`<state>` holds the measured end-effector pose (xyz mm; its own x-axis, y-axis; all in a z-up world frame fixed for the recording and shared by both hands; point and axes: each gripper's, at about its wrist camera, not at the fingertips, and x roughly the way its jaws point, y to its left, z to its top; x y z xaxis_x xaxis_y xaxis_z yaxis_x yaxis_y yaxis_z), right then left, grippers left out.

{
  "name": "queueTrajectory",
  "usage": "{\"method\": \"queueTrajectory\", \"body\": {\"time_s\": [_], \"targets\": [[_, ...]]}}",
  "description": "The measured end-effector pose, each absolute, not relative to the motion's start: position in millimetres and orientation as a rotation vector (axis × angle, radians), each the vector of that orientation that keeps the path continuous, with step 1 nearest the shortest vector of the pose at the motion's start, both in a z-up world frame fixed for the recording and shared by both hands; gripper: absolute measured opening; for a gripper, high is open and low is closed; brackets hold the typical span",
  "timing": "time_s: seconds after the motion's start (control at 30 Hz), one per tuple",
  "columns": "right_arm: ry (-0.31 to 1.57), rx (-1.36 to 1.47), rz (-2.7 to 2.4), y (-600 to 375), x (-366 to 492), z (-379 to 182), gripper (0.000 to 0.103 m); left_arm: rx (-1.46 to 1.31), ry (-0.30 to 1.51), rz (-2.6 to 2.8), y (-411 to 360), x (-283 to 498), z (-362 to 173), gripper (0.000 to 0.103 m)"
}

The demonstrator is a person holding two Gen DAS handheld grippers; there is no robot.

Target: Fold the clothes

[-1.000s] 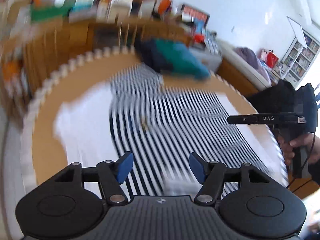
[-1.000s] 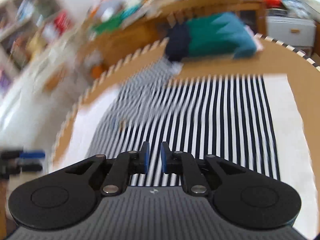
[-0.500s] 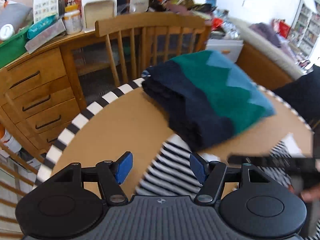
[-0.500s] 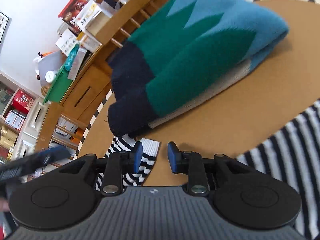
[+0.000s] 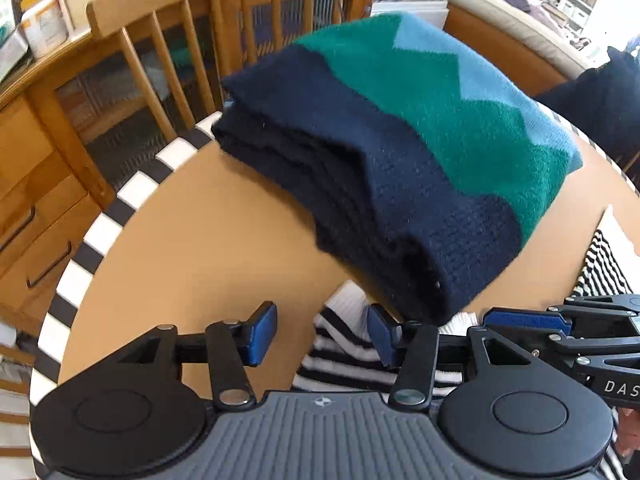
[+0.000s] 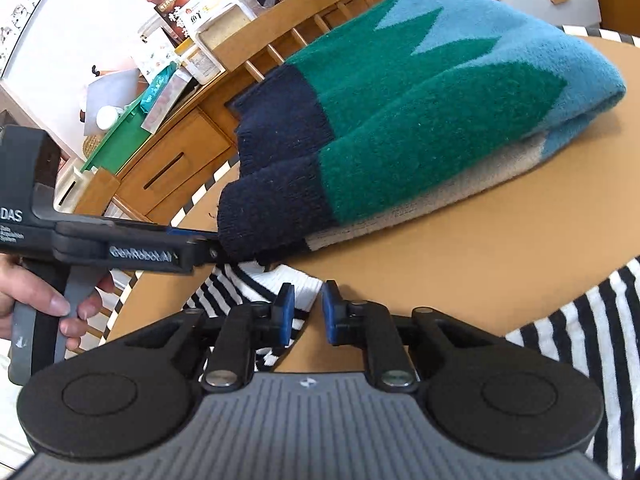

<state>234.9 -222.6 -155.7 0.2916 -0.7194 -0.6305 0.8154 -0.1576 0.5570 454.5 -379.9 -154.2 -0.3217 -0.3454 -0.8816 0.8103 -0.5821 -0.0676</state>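
Striped shirt (image 6: 592, 320) on round brown table (image 5: 208, 220), its cuff (image 6: 296, 284) poking under folded sweater (image 5: 420, 140). My left gripper (image 5: 322, 334) wide open around cuff; right gripper (image 6: 306, 312) slightly open, empty, near cuff. Wooden chair (image 5: 208, 12), drawers (image 5: 28, 208) behind. "DAS", "GenRobot.AI" readable.

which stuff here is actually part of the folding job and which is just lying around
Job: striped garment, folded knit sweater, left gripper, right gripper.
Lying about: wooden chair, drawers, boxes, green tray.
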Motion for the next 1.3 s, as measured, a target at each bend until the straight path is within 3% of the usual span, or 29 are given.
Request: {"method": "queueTrajectory", "body": {"time_s": [0.1,0.17,0.23,0.57,0.8,1.07,1.17,1.3], "targets": [[0.123,1.073,-1.36,-227.9,237.2,-155.7,0.01,1.081,0.695,-1.966,-380.8,457.3,-156.7,0.041],[0.13,1.068,-1.368,-229.8,237.9,-156.7,0.001,1.08,0.678,-1.978,-376.6,455.2,-157.2,0.018],[0.138,1.067,-1.369,-231.5,238.8,-156.7,0.001,1.066,0.675,-1.982,-371.7,453.9,-158.1,0.008],[0.133,0.912,-1.293,-223.6,243.1,-107.5,0.0,0.773,0.8,-1.873,-334.5,504.1,-111.0,0.007],[0.253,0.692,-1.108,-162.3,261.1,-56.0,0.0,0.444,0.986,-1.827,-218.8,552.2,-66.3,0.008],[0.62,0.645,-0.969,-106.7,306.3,-93.8,0.0,0.355,1.188,-1.63,-78.5,555.5,-132.7,0.011],[0.536,0.708,-1.018,-101.0,295.9,-86.3,0.008,0.34,1.184,-1.625,-57.3,545.7,-140.5,0.024],[0.381,0.862,-1.155,-120.9,274.1,-85.7,0.011,0.358,1.043,-1.626,-44.2,542.1,-131.1,0.026]]}}
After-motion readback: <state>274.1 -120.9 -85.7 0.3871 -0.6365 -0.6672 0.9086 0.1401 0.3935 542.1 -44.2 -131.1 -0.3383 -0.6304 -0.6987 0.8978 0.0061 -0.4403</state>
